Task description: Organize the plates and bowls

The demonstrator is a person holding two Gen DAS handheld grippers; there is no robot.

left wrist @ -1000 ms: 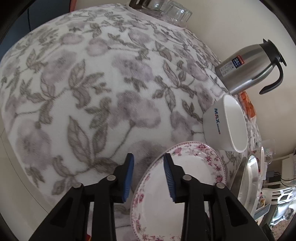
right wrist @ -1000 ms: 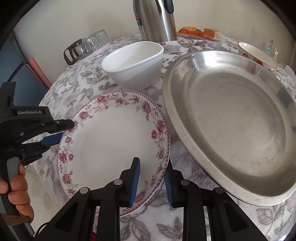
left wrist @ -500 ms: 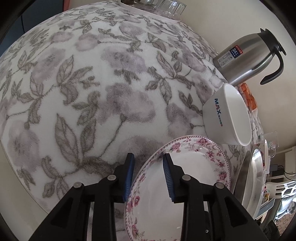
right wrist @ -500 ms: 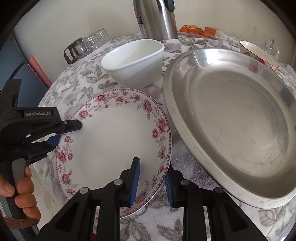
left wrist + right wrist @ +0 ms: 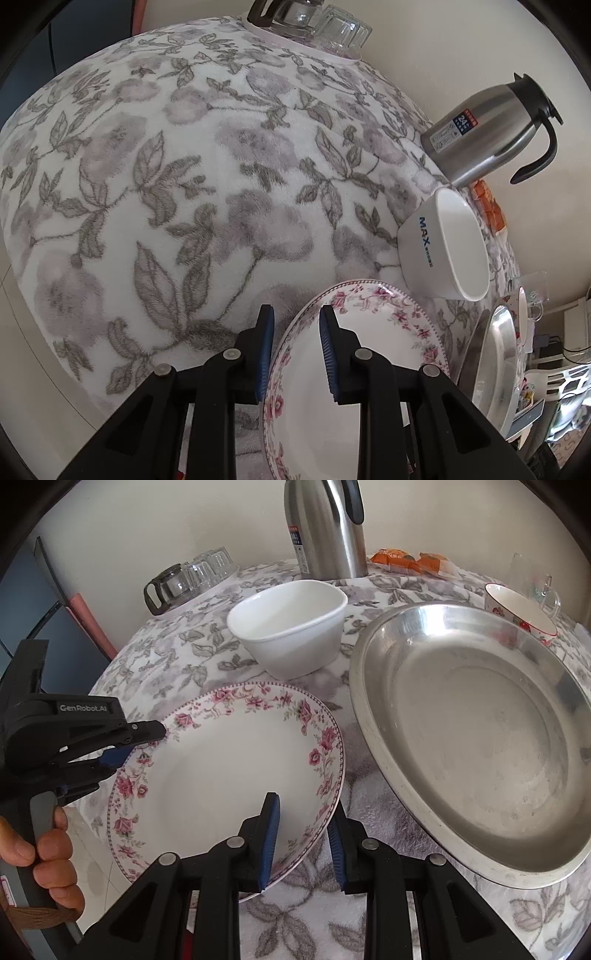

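A white plate with a pink flower rim [image 5: 229, 775] hangs partly over the table's near edge, held from two sides. My right gripper [image 5: 303, 805] is shut on its near rim, one blue pad above and one below. My left gripper [image 5: 142, 744], held by a hand, bites the plate's left rim. In the left wrist view the plate [image 5: 369, 369] stands tilted between the jaws of the left gripper [image 5: 295, 314], which are closing on the rim. A white bowl [image 5: 291, 627] stands just behind the plate. A wide steel pan [image 5: 480, 738] lies to the right.
A steel thermos [image 5: 325, 528] stands at the back near the wall. A glass pot and upturned glasses [image 5: 184, 579] sit at the back left. A small flowered bowl [image 5: 517, 605], a glass mug and orange packets [image 5: 406, 559] are at the back right. The floral cloth [image 5: 184, 184] covers the round table.
The left jaws have narrowed onto the plate's rim. The plate has tipped up a little and sits more edge-on in the left wrist view. The right gripper keeps its hold.
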